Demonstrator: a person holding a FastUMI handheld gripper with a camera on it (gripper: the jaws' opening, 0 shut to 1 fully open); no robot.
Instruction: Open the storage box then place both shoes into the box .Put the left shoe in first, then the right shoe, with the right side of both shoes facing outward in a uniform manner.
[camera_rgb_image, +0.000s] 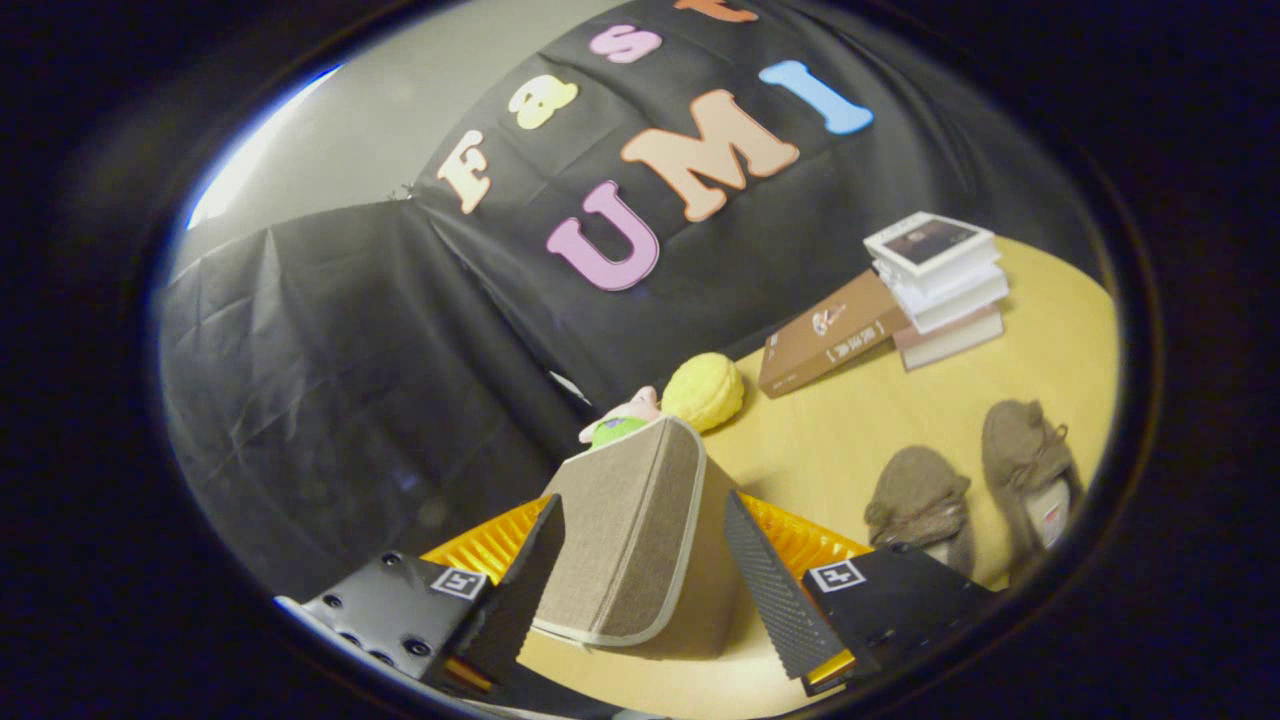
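A beige fabric storage box (625, 540) with pale piping stands on the yellow table (850, 440), between my gripper's (643, 497) fingers and reaching a little beyond their tips. The fingers are spread wide, one on each side of the box; the left finger (525, 580) lines up with the box's left edge, the right finger (765, 580) sits by its darker side face. Whether either one touches the box is unclear. Two brown-grey shoes lie to the right of the right finger: the nearer shoe (920, 500) and the farther shoe (1025, 460), side by side.
Right behind the box are a pink and green soft toy (625, 418) and a yellow soft toy (703, 392). A brown book (830, 335) leans on a stack of books (940, 285) at the back right. Black cloth walls close the left and back.
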